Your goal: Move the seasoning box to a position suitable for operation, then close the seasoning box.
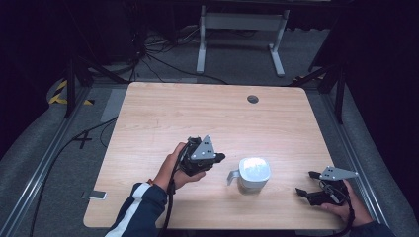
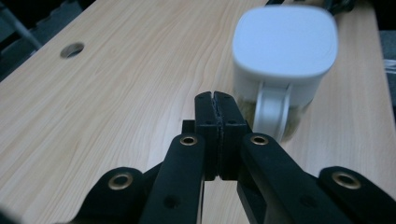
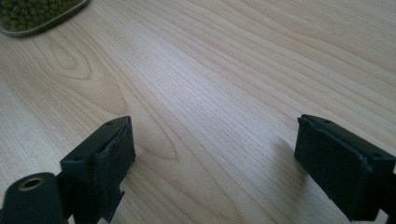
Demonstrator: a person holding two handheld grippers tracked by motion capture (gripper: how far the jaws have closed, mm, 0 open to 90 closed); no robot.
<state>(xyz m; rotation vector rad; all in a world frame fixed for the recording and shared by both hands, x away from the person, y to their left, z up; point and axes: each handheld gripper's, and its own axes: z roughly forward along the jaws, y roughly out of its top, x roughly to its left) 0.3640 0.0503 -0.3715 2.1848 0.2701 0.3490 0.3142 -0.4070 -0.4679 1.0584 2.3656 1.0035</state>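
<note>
A white lidded container (image 1: 254, 173) with a handle (image 1: 232, 176) is sitting upright on the wooden table (image 1: 207, 113), in the near half, between the two grippers. In the right gripper view a corner of its clear base is showing small green beans (image 3: 39, 14) inside, so it reads as a bean jar with a white square lid. The left gripper (image 1: 217, 158) is hovering just left of the container, and its jaws are pressing fully together with nothing between them. In the left gripper view the closed tips (image 2: 217, 109) are pointing at the handle (image 2: 273, 109), which is jutting toward that gripper and lying slightly to the right of the jaw line; tips and handle are near but apart. The handle is standing as an upright loop, its long axis vertical. The right gripper (image 1: 307, 192) is resting low near the table's right front corner, jaws spread wide and holding nothing; the right gripper view is showing its pads (image 3: 114, 154) over bare wood. Judgement: the left gripper is the nearer one and is on the handle side, so any grab at the handle is falling to it. It would first need to open, then shift slightly right to straddle the loop.
</note>
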